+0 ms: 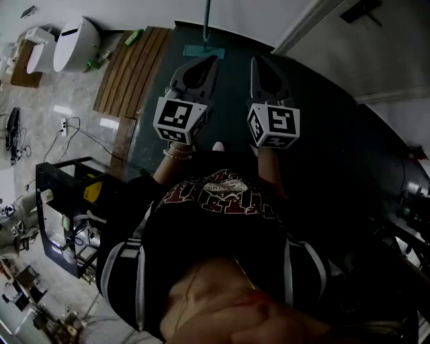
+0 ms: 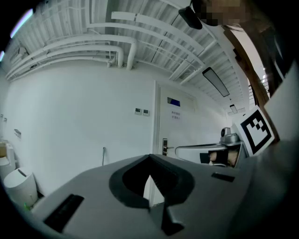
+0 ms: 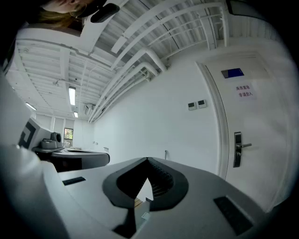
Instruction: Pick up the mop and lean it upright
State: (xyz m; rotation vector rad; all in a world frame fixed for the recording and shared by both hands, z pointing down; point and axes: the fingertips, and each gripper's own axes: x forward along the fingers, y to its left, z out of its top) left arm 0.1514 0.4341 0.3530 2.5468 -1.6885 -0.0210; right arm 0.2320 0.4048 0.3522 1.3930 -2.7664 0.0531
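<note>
**Up against the wall: mop standing, both claws clenched on nothing**

Up at the far edge of the dark floor mat (image 1: pixel 336 134), the mop (image 1: pixel 204 50) has its teal head flat on the mat and its handle (image 1: pixel 207 20) running up the white wall (image 2: pixel 70 116). To me it reads as propped upright already, though I can't tell how firmly it leans.

Left gripper (image 1: pixel 213 60) and right gripper (image 1: pixel 256 62) are held level, side by side and short of the mop. Both sets of jaws are pressed together with nothing between them.

What could bite here:
- Going in with the jaws clenched like that would poke the thin handle instead of catching it, and a nudge sideways could send it sliding along the wall.
- The head might skate out on the mat if the handle gets pushed at the top.
- If it tips left, it lands on the wooden slat board (image 1: pixel 131 67).
</note>
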